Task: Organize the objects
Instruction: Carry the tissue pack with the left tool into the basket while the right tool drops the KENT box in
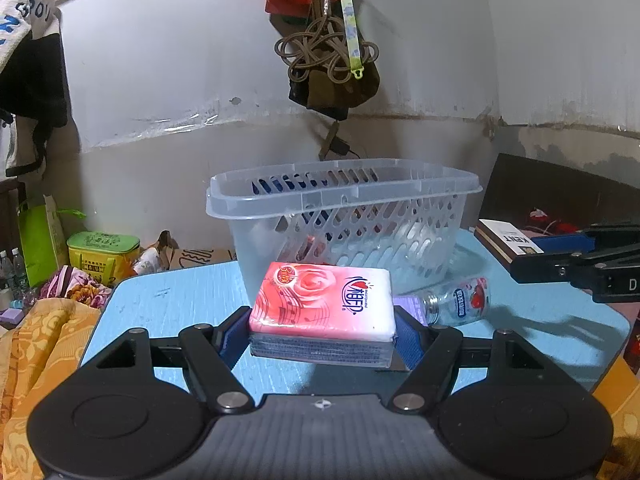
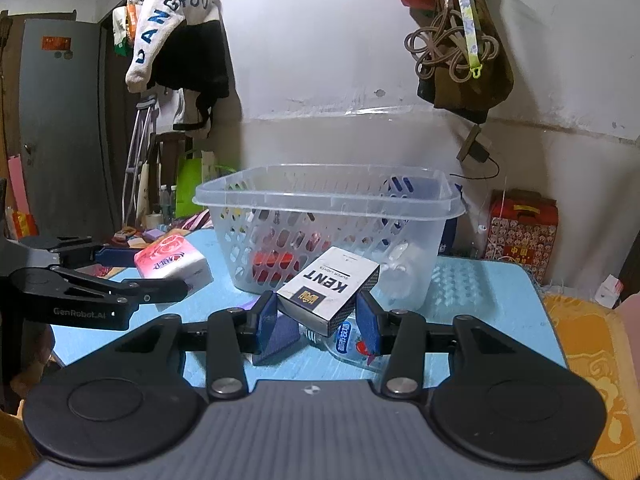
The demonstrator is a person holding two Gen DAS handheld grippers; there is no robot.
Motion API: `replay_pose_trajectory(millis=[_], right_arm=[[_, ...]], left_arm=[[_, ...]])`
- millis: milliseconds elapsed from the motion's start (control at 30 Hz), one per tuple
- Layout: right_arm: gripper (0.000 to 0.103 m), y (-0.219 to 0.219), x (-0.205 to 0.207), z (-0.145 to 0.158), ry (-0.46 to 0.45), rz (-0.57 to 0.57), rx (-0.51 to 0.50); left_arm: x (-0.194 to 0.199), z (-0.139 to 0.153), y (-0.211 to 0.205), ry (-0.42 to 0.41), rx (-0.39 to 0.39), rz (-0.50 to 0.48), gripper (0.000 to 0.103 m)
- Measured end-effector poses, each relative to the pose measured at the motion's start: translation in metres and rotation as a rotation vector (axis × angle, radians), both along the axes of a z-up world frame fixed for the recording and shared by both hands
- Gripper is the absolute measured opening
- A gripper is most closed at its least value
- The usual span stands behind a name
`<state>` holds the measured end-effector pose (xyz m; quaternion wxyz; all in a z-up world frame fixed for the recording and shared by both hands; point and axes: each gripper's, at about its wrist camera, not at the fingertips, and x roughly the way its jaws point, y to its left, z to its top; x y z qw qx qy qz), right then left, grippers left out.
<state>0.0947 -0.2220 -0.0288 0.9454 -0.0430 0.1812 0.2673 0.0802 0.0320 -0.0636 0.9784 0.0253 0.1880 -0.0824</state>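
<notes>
The left gripper [image 1: 322, 334] clamps a pink tissue pack [image 1: 322, 300] and the right gripper [image 2: 318, 316] a white KENT carton [image 2: 328, 286], both short of the clear slotted plastic basket [image 2: 328, 196]; lift each above the rim before releasing.

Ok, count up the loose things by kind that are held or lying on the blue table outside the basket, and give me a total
Pink tissue packs, held in the left hand-held gripper: 1
White KENT cigarette boxes, held in the right hand-held gripper: 1
Clear plastic bottles with purple caps, lying on the blue table: 1
Total: 3
</notes>
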Motion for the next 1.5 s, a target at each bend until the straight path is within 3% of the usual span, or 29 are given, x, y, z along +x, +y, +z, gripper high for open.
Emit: replay_pose_trajectory(millis=[500, 900, 1233, 1367, 1500], right_arm=[[0.047, -0.002, 0.0, 0.003, -0.012, -0.012, 0.013], [0.047, -0.002, 0.01, 0.049, -0.079, -0.037, 0.027], [0.047, 0.028, 0.081, 0.077, -0.129, -0.104, -0.03], [0.047, 0.033, 0.111, 0.063, -0.082, -0.108, -0.025], [0.049, 0.04, 0.117, 0.051, -0.117, -0.067, -0.055]], left_arm=[[0.0, 0.012, 0.002, -0.014, -0.024, 0.007, 0.076], [0.013, 0.073, 0.003, -0.057, -0.098, 0.012, 0.076], [0.076, 0.114, -0.004, -0.047, -0.196, 0.068, 0.076], [0.105, 0.109, -0.01, -0.036, -0.18, 0.111, 0.076], [0.128, 0.096, -0.005, -0.039, -0.181, 0.146, 0.076]])
